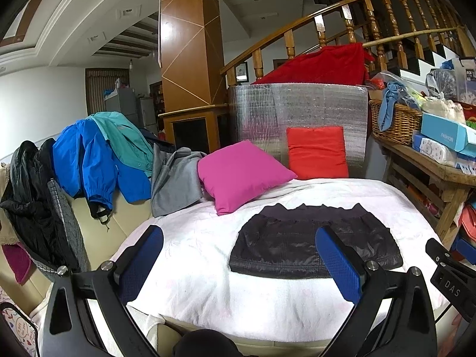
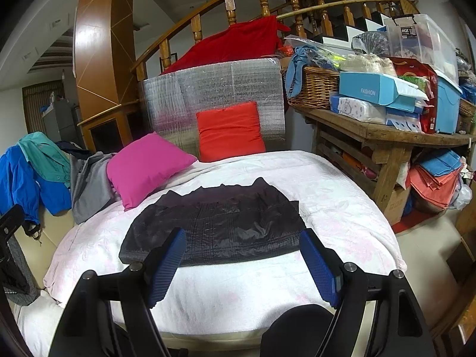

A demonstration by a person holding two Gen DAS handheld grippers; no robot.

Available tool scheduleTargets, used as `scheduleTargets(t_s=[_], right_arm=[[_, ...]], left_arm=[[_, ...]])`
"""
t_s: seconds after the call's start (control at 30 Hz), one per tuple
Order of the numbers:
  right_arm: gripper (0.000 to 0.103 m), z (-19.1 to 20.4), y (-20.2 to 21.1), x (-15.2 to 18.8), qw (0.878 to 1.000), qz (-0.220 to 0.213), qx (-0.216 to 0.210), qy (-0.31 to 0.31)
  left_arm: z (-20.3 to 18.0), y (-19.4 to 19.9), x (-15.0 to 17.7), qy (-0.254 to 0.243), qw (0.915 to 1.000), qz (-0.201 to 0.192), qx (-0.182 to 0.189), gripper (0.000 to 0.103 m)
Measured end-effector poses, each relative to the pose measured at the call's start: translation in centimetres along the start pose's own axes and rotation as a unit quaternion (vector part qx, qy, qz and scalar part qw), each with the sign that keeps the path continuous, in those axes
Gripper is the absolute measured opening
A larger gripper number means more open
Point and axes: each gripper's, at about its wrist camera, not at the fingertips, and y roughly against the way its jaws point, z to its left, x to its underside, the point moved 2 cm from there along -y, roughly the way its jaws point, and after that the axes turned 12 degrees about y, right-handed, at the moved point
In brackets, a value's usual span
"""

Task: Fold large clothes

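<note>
Black, perhaps checked jacket (image 2: 214,226); pink-flowered white blanket (image 2: 342,208)

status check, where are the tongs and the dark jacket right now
Left tongs open, empty. Right tongs open, empty. Dark jacket lies folded flat on white blanket. Pink pillow behind it, clear of it.

A pink cushion (image 1: 242,175) and an orange cushion (image 1: 316,152) sit before a silver foil panel (image 1: 297,104).

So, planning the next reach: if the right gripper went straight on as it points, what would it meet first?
Probably the near edge of the folded dark jacket on the white blanket; the right gripper is open, and depth is unclear.
</note>
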Motion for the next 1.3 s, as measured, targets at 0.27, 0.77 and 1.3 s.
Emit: scheduleTargets(t_s=[0.27, 0.77, 1.3], right_arm=[[0.081, 0.05, -0.39, -0.04, 1.000, 0.003, -0.004, 0.001], [0.081, 0.05, -0.58, 0.14, 1.000, 0.006, -0.005, 0.001], [0.081, 0.49, -0.97, 0.40, 1.000, 0.010, -0.011, 0.011]], left_arm=[[-0.03, 0.01, -0.04, -0.001, 1.0000, -0.002, -0.002, 0.102], [0.01, -0.22, 0.10, -0.002, 1.0000, 0.002, -0.006, 0.102], [-0.01, -0.34, 0.25, 0.000, 1.0000, 0.004, -0.007, 0.102]])
